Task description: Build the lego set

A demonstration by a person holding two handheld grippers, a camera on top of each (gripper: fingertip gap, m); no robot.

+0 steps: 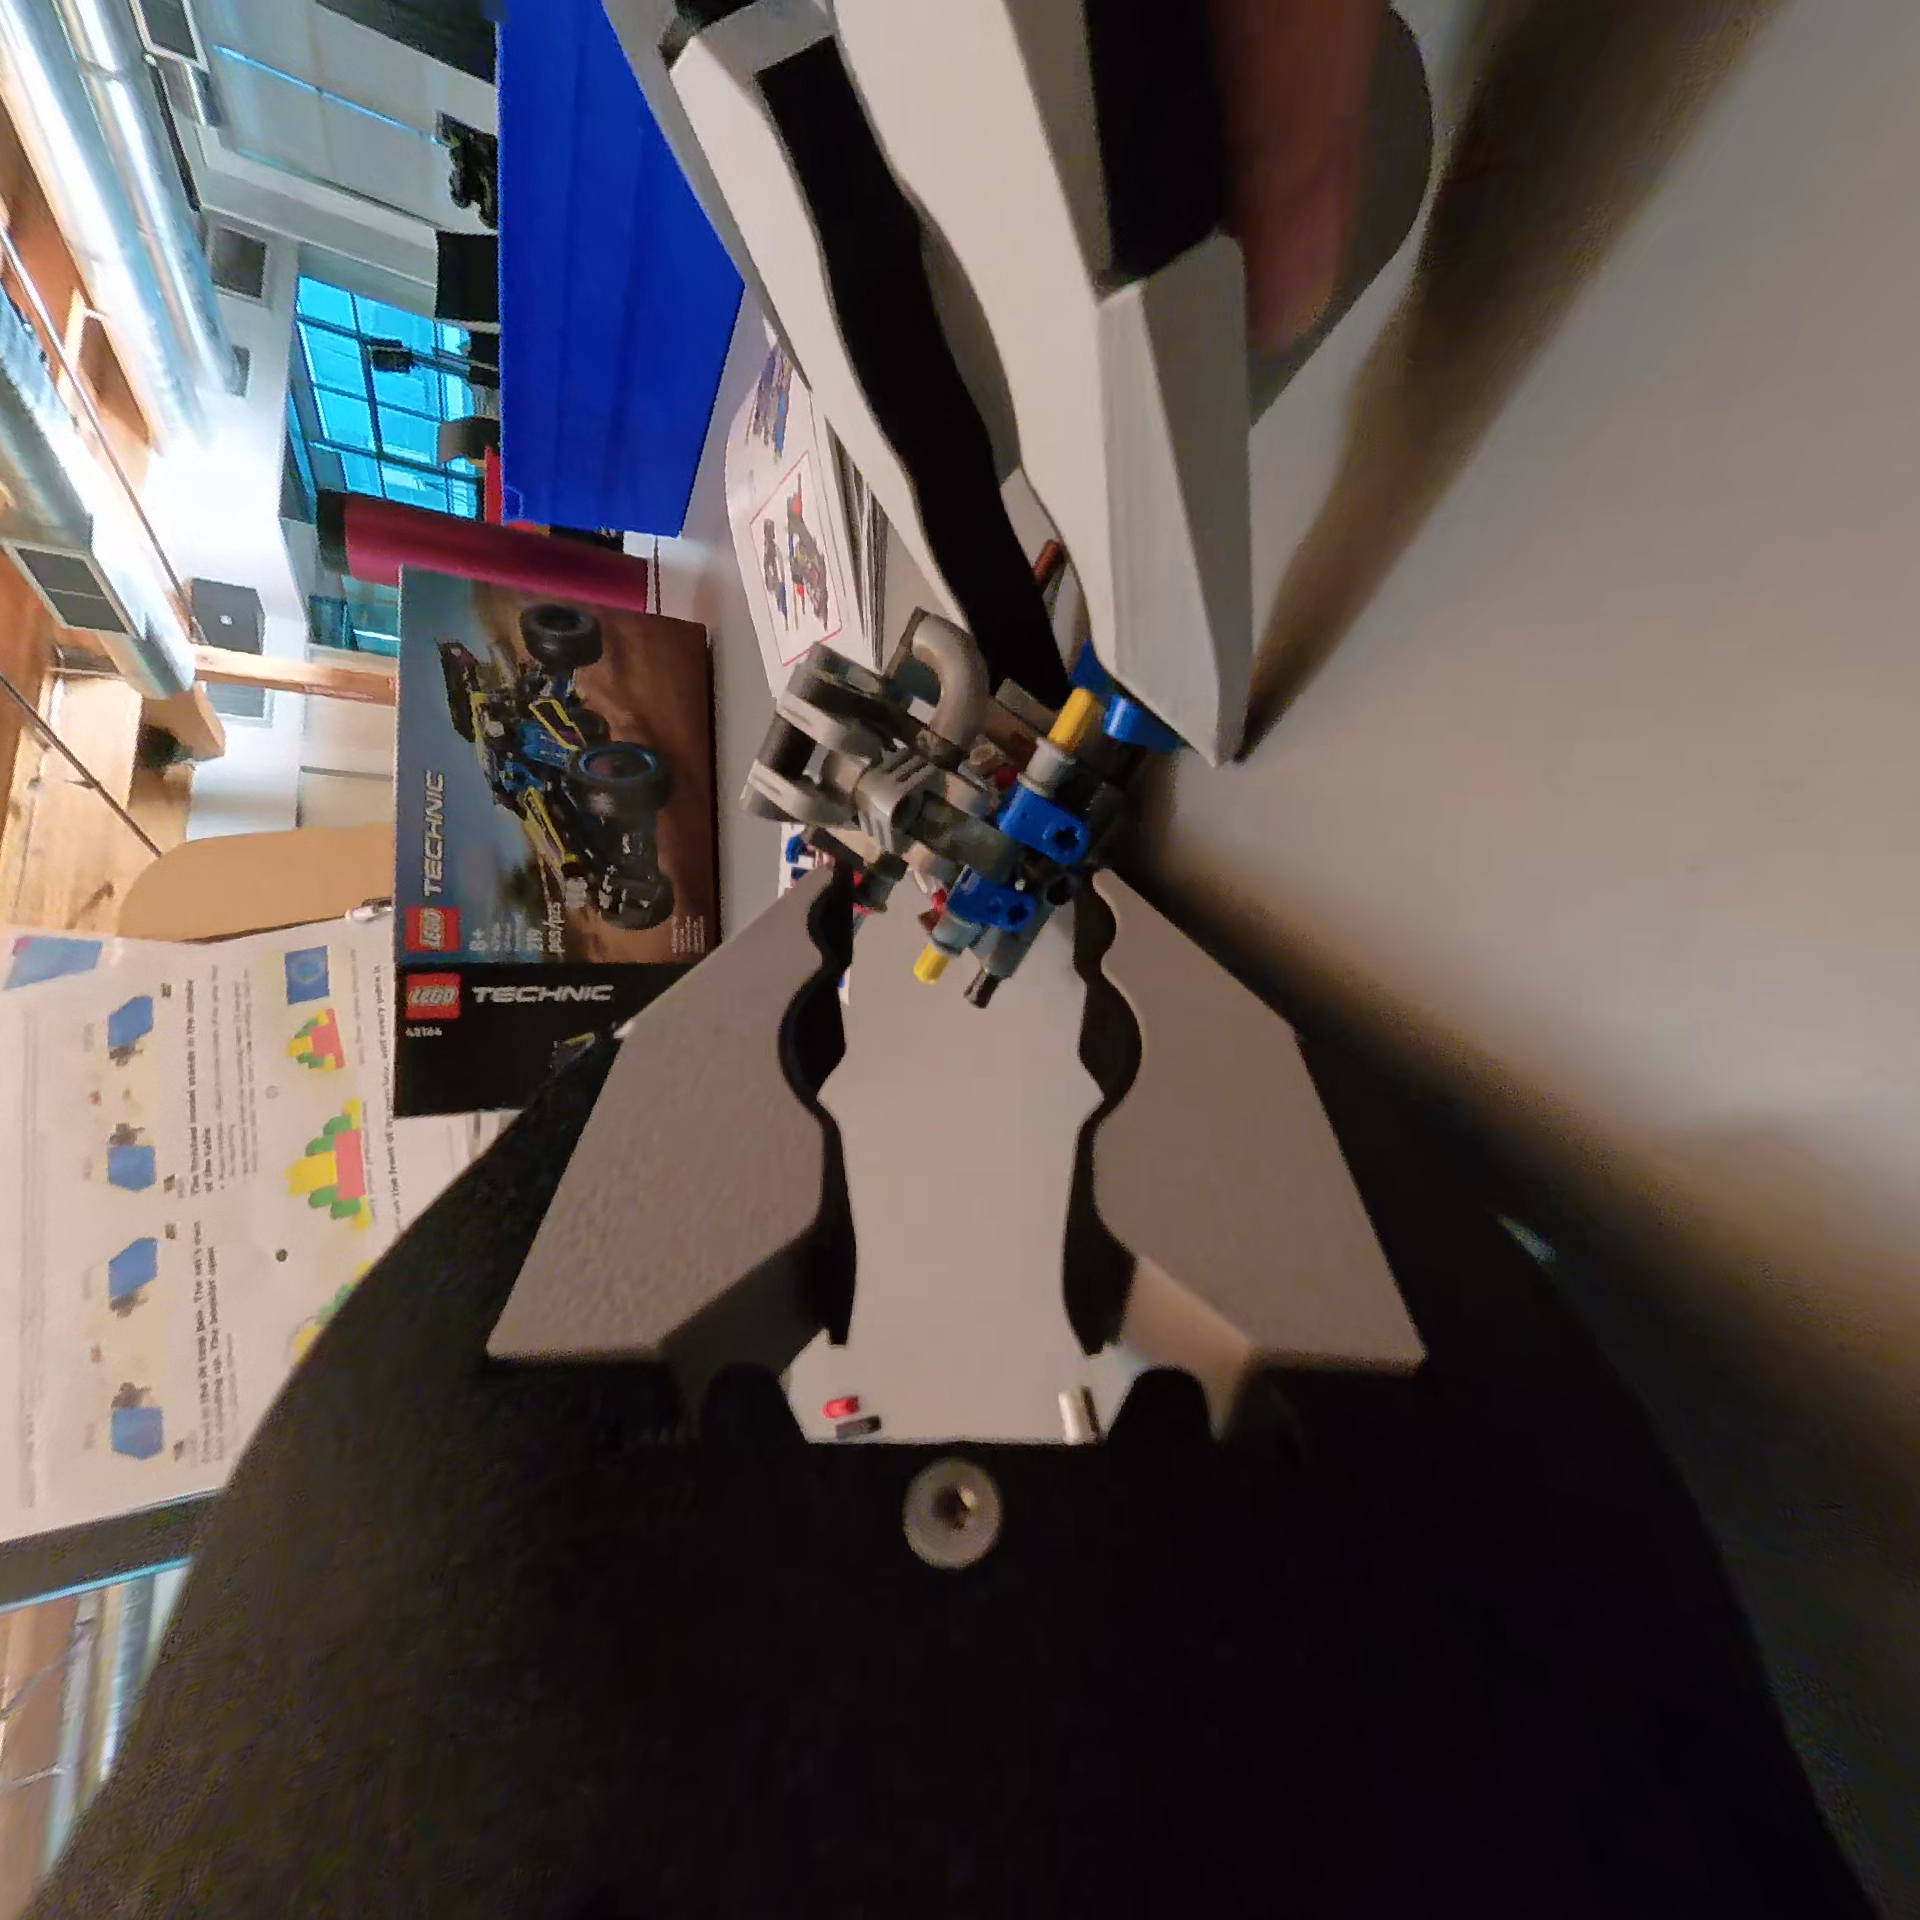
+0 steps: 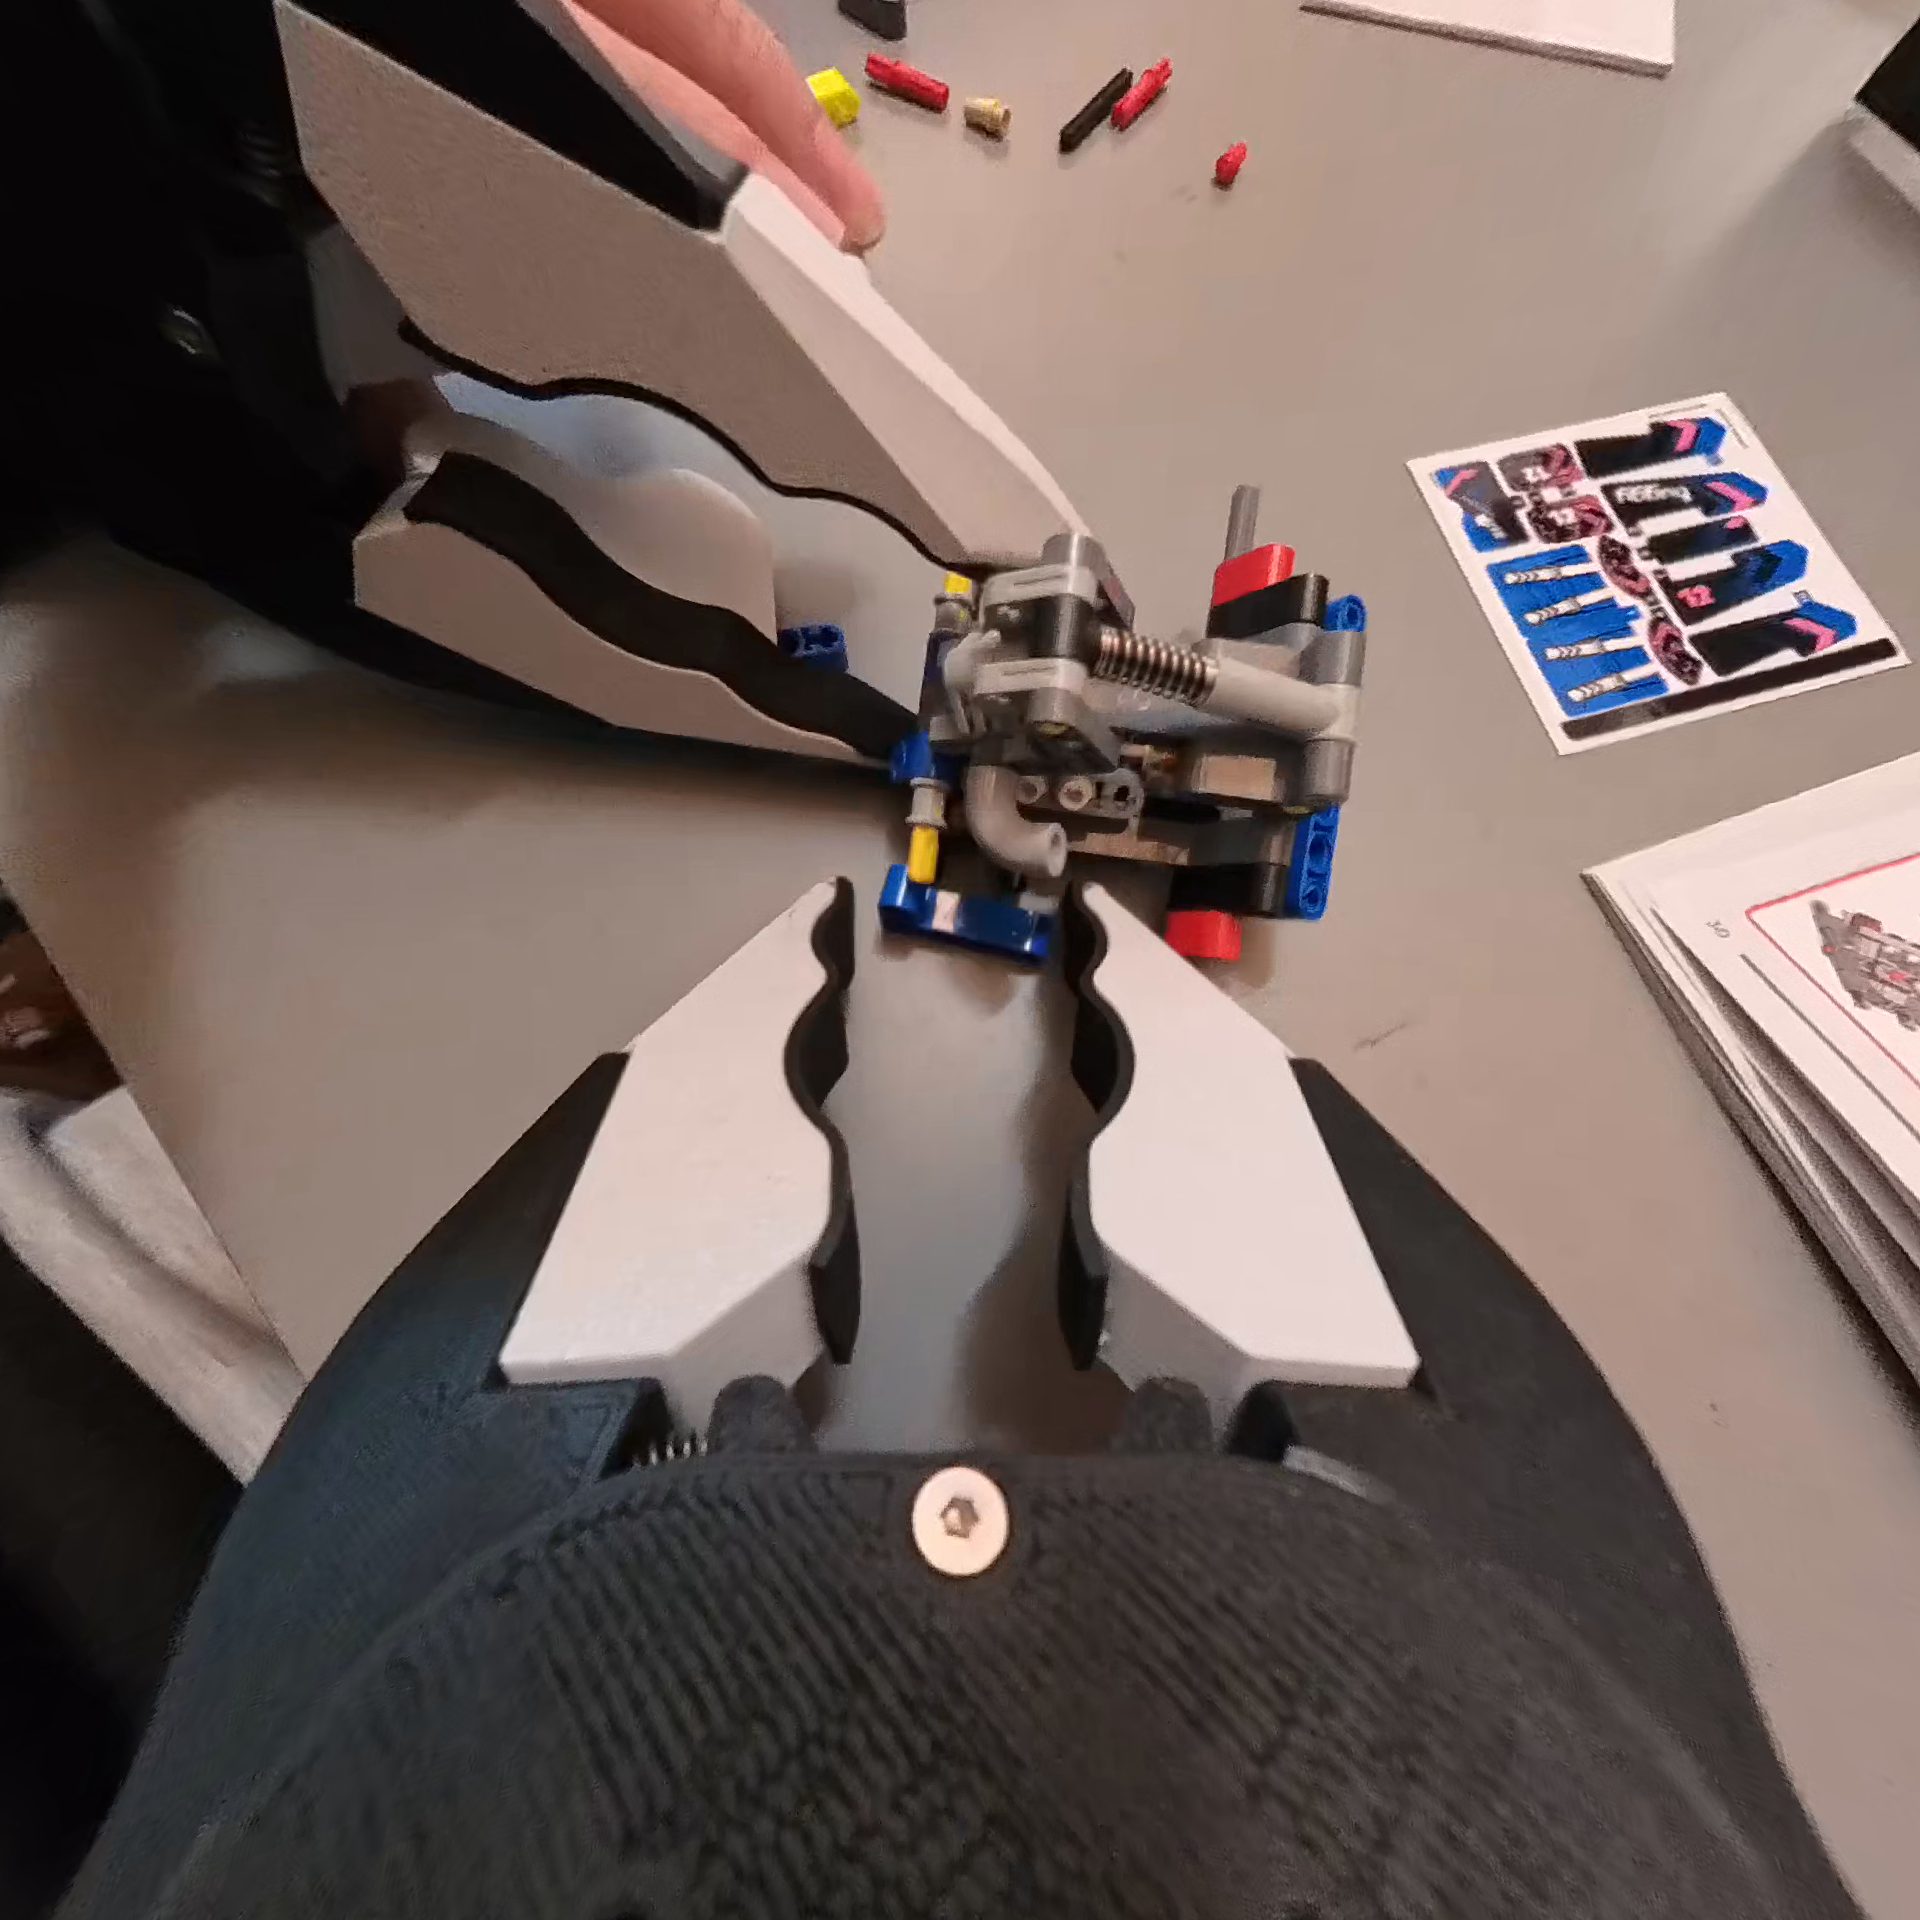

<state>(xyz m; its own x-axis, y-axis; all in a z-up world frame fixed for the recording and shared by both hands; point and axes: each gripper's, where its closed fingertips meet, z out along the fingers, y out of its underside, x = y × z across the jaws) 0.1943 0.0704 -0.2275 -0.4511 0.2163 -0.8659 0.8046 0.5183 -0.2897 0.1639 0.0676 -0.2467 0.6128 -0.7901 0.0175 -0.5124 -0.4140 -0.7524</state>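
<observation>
A partly built lego assembly (image 2: pixel 1122 707) of grey, blue and black beams with a metal spring lies on the grey table (image 2: pixel 1351 312). It also shows in the left wrist view (image 1: pixel 914 790). My left gripper (image 1: pixel 966 883) is rolled on its side and grips the assembly's end, one finger on its grey top and one low by a blue part. In the right wrist view it (image 2: pixel 966 634) comes in from the upper left. My right gripper (image 2: pixel 958 896) is open, its tips flanking a blue beam (image 2: pixel 961 920) with small gaps. It enters the left wrist view (image 1: pixel 1138 707) from the top.
Loose red pins (image 2: pixel 904 81), a yellow piece (image 2: pixel 831 96) and a black axle (image 2: pixel 1096 107) lie at the back. A sticker sheet (image 2: pixel 1652 571) and the instruction booklet (image 2: pixel 1787 1039) lie to the right. The set's box (image 1: pixel 551 790) and a printed sheet (image 1: pixel 177 1195) stand behind. Both grippers' tips are close together, under 4 cm apart. Left tips and right tips are each some 20 cm from the black axle (image 2: pixel 1096 107).
</observation>
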